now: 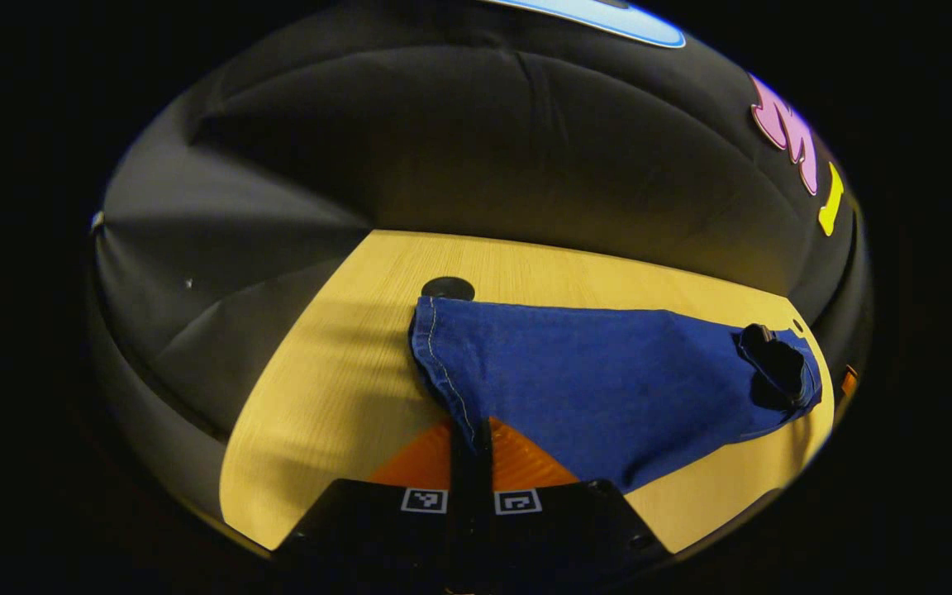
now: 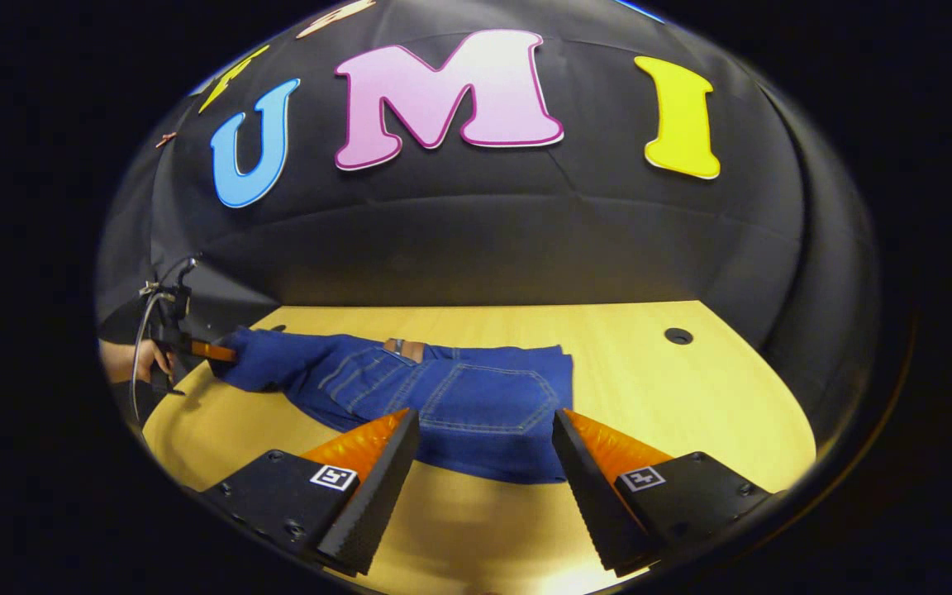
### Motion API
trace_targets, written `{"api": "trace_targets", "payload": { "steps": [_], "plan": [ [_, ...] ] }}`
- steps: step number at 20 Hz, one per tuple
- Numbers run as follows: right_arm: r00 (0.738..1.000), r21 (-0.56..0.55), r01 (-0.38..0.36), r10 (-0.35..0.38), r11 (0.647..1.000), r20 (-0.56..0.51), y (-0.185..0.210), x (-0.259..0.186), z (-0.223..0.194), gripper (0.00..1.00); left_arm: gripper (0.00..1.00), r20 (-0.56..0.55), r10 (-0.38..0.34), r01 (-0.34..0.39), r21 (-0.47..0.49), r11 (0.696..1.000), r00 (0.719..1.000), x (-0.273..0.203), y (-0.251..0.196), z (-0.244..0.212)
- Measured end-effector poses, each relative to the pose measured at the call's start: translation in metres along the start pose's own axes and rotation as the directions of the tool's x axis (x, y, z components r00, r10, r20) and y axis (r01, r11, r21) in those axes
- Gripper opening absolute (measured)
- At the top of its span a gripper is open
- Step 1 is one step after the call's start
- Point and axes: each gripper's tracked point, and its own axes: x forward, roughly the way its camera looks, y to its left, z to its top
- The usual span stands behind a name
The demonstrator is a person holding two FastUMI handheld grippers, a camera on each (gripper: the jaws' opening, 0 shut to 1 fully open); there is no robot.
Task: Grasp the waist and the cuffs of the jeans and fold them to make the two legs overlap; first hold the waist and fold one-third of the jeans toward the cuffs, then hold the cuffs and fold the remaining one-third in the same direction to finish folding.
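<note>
- Your left gripper [image 1: 471, 442] is clamped on the jeans' [image 2: 459, 397] cuff hem [image 1: 443, 364].
- Your right gripper [image 2: 484, 454] hangs spread just before the waist [image 2: 410, 349], ungrasped.
- Legs appear overlapped; both third-folds remain.

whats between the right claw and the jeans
Only bare table: in the right gripper view the open right claw hovers just short of the near edge of the jeans, with a strip of wood between.

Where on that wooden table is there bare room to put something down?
Bare table lies right of the jeans, around the small round hole, and along the wall behind them. It is crowded at the cuff end, where the left tongs pinch denim.
</note>
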Motion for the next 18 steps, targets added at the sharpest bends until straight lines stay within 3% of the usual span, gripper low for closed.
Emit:
{"api": "trace_targets", "payload": {
  "steps": [6,9,11,14,18],
  "plan": [
    [0.997,0.020,0.070,-0.070,0.997,-0.019,-0.045,-0.028,0.003,0.99,0.06,0.076,-0.041,0.034,0.092,0.995,0.996,-0.079,-0.073,0.084],
    [0.992,0.009,0.122,-0.122,0.992,0.006,-0.077,-0.044,0.018,0.99,0.02,0.112,-0.153,0.137,0.141,0.981,0.982,-0.129,-0.160,0.122],
    [0.989,0.012,0.149,-0.149,0.989,-0.002,-0.095,-0.054,0.021,0.99,0.06,0.147,-0.226,0.206,0.143,0.968,0.963,-0.153,-0.227,0.142],
    [0.979,0.049,0.202,-0.201,0.978,-0.028,-0.127,-0.072,0.026,0.99,0.06,0.129,-0.290,0.261,0.201,0.944,0.948,-0.160,-0.310,0.147],
    [0.962,0.112,0.273,-0.270,0.955,-0.041,-0.163,-0.091,0.030,0.98,0.06,0.060,-0.348,0.324,0.248,0.913,0.935,-0.155,-0.407,0.120]
  ]
}}
